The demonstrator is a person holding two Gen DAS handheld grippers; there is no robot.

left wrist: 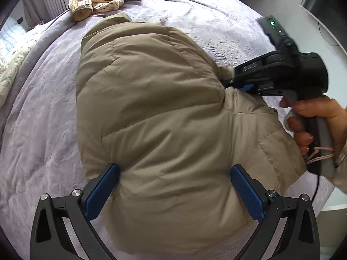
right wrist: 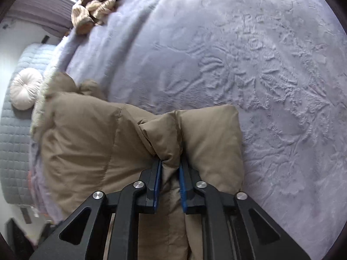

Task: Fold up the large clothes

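A puffy beige down jacket [left wrist: 156, 112] lies bunched on the lilac bedspread [left wrist: 43, 130]. My left gripper [left wrist: 175, 186] straddles its near bulge. Both blue pads [left wrist: 102, 192] dent the padding, so it grips a wide fold. My right gripper [right wrist: 170, 169] is shut on a narrow pinch of the jacket [right wrist: 91, 143], with the fabric squeezed between its blue pads [right wrist: 157, 186]. In the left wrist view the right gripper [left wrist: 233, 82] bites into the jacket's right side, held by a person's hand [left wrist: 314, 117]. Its fingertips are buried in the fabric there.
A heap of striped tan clothes [left wrist: 97, 0] lies at the bed's far left corner. A round white cushion [right wrist: 25, 91] rests on a grey quilted surface [right wrist: 13, 151] left of the bed. The bedspread [right wrist: 260, 65] stretches bare to the right.
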